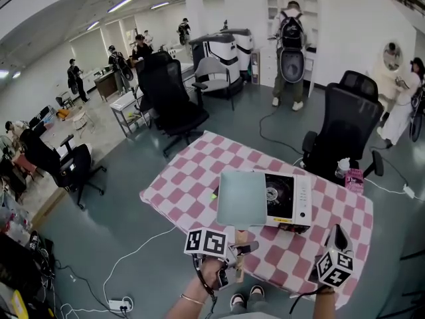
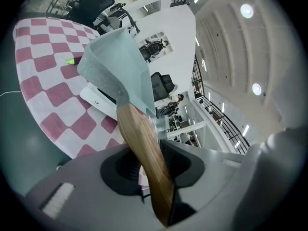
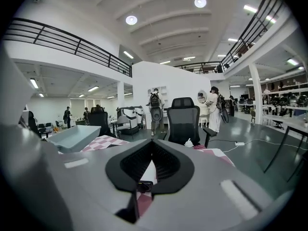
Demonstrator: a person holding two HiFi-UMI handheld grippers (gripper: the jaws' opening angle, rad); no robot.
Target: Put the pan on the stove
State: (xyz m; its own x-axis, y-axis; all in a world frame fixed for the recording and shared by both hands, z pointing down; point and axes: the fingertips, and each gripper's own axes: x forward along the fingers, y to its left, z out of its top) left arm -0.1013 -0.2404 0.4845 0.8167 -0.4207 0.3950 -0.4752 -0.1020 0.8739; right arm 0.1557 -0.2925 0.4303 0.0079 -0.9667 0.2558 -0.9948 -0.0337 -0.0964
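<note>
Left gripper (image 2: 154,162): fingers (image 2: 183,162) clamped on wooden handle (image 2: 142,143).
Right gripper (image 3: 144,174): fingers together, empty.
Pan (image 1: 242,198): lower yours level, centred onto stove (image 1: 292,197).

One pan (image 1: 242,199), one stove (image 1: 297,202), one checkered table (image 1: 192,185), one small green object (image 1: 214,195).

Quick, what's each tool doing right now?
Left tool: closed on the pan, gripping its wooden handle.
Right tool: closed, nothing in it.

Seemingly an open office-lab hall: swivel chairs (image 1: 174,95), desks (image 1: 126,104), mezzanine railing (image 3: 72,41); people (image 1: 291,52) about.
</note>
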